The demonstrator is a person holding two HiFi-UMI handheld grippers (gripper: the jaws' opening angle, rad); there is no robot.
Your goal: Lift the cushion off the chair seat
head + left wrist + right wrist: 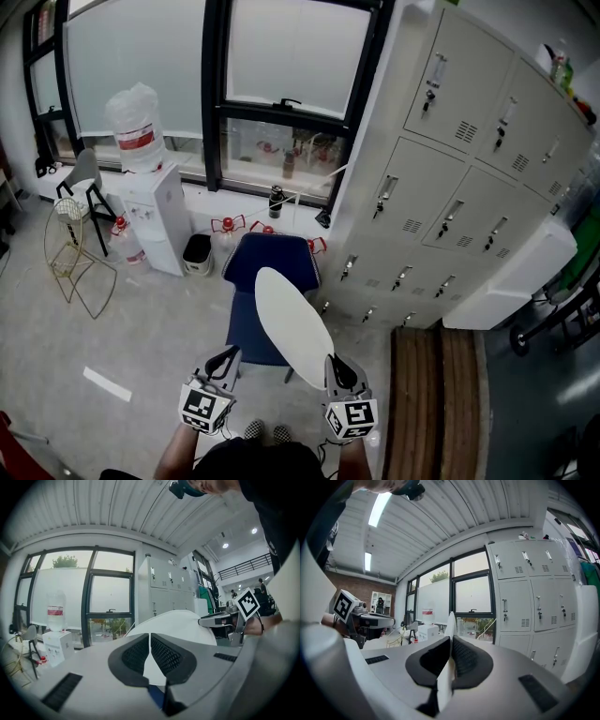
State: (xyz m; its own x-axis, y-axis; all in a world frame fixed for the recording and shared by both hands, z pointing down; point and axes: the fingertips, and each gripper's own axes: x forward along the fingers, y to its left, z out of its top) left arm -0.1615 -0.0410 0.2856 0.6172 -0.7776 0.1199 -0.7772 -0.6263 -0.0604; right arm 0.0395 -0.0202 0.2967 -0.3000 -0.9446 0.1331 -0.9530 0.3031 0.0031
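A white oval cushion point(292, 323) hangs tilted in the air above the dark blue chair point(272, 262). My right gripper point(336, 367) is shut on the cushion's near edge. In the right gripper view the cushion point(449, 634) runs edge-on between the pads. My left gripper point(230, 356) sits to the left of the cushion, apart from it, with its tips together. In the left gripper view the cushion point(180, 625) shows as a white dome beyond the shut jaws, with a strip of the blue chair point(154, 696) below.
Grey lockers point(450, 169) stand to the right of the chair. A water dispenser point(150, 202) and a wire-frame chair point(75, 244) are at the left under the window. Small bottles point(228, 225) and a black bin point(197, 253) sit behind the chair.
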